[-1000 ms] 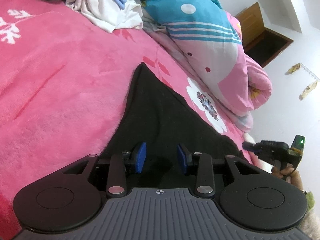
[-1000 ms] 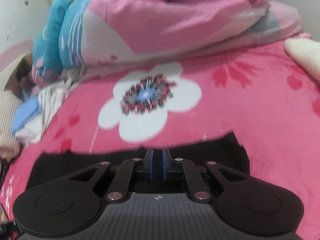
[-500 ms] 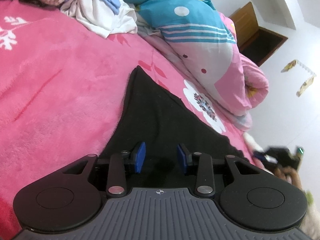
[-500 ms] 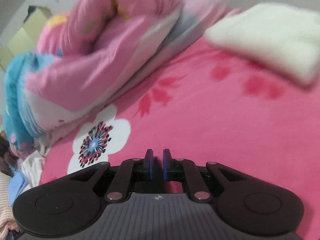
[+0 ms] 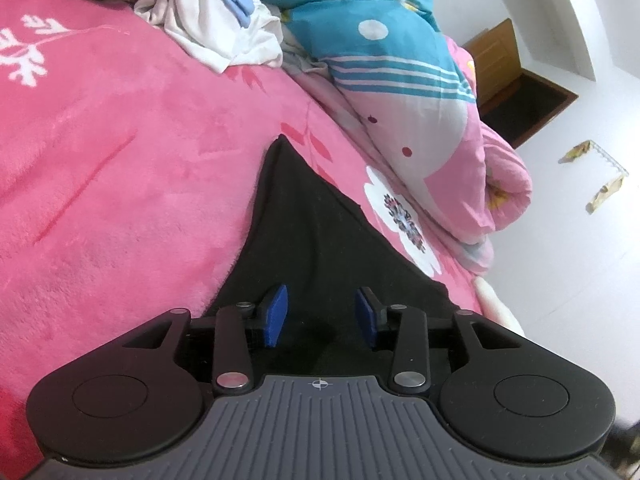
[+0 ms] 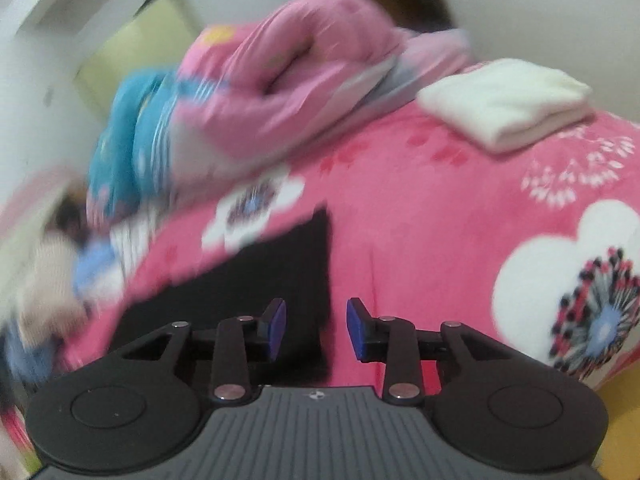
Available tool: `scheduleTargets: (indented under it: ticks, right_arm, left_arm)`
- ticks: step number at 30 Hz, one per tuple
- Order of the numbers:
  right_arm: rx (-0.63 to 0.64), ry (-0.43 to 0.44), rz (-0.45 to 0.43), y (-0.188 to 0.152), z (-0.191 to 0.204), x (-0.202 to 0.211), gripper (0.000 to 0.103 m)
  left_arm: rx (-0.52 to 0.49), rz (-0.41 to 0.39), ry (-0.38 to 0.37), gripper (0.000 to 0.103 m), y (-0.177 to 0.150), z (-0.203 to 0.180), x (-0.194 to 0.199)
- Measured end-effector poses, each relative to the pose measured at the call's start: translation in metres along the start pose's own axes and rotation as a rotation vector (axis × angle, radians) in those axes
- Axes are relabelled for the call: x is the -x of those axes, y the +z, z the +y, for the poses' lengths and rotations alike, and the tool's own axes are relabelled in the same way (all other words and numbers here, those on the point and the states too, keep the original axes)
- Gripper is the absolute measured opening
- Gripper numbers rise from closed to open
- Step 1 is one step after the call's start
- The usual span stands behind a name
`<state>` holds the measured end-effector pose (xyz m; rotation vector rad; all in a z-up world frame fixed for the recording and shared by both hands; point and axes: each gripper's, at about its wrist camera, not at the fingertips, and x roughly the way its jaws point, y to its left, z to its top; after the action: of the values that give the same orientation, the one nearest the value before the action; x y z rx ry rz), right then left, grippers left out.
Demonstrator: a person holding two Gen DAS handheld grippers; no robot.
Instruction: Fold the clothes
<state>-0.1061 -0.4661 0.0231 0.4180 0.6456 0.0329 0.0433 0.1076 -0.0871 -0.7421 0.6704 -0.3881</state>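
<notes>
Black cloth: the black garment (image 5: 320,248) lies flat on the pink blanket (image 5: 120,200), near both cameras, its far corner narrowing to a point toward the heaped bedding. In the right wrist view the black garment (image 6: 280,272) shows a straight right edge.
Why flat: spread smooth on the blanket, it looks laid out so that an edge can be lifted and brought over; I judge a fold is being set up, not finished.
Left gripper: the left gripper (image 5: 322,316) hangs low over the near part of the cloth, blue pads parted, nothing pinched between them. Whether the tips touch the fabric I cannot tell.
Right gripper: the right gripper (image 6: 316,328) sits over the garment's right edge, one pad above black cloth and the other above pink blanket. Its jaws have just been opening; they stand partly apart and empty, with the edge running between them but not pressed.
Likely reason: straddling the edge suits a pinch of that border.
Folded piece: a cream folded cloth (image 6: 508,100) rests far right on the blanket, well apart from the garment.
Unfolded pile: a heap of white and blue clothes (image 5: 224,20) lies far left, beside the rolled quilt (image 5: 400,80).
Picture: the right view is blurred on its left side.
</notes>
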Motion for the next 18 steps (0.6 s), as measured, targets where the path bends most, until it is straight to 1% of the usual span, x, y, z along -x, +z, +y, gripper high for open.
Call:
scheduleTargets:
  ticks: [3, 5, 7, 8, 9, 13, 17, 18]
  right_arm:
    - [0.165, 0.023, 0.01, -0.029, 0.012, -0.018, 0.035]
    - [0.248, 0.052, -0.003, -0.038, 0.013, -0.027, 0.035]
    - [0.283, 0.126, -0.001, -0.038, 0.006, -0.038, 0.037]
    - [0.28, 0.16, 0.011, -0.036, 0.002, -0.045, 0.038]
    - [0.267, 0.175, 0.011, -0.034, -0.002, -0.051, 0.039]
    - [0.209, 0.238, -0.012, -0.024, -0.018, -0.078, 0.04]
    - [0.187, 0.311, -0.001, -0.023, -0.031, -0.091, 0.038]
    - [0.183, 0.327, 0.002, -0.023, -0.033, -0.094, 0.033]
  left_arm:
    - [0.01, 0.002, -0.011, 0.038, 0.001, 0.003, -0.001]
    - [0.005, 0.004, -0.016, 0.038, 0.001, 0.004, -0.001]
    - [0.002, 0.003, -0.018, 0.038, 0.001, 0.005, 0.0]
    - [0.004, 0.002, -0.016, 0.038, 0.001, 0.005, 0.0]
    - [0.006, 0.0, -0.013, 0.038, 0.001, 0.004, 0.0]
    - [-0.018, -0.009, 0.016, 0.038, -0.001, -0.002, -0.002]
    - [-0.058, -0.014, 0.047, 0.038, -0.003, -0.008, -0.006]
    - [-0.067, -0.015, 0.052, 0.038, -0.003, -0.009, -0.007]
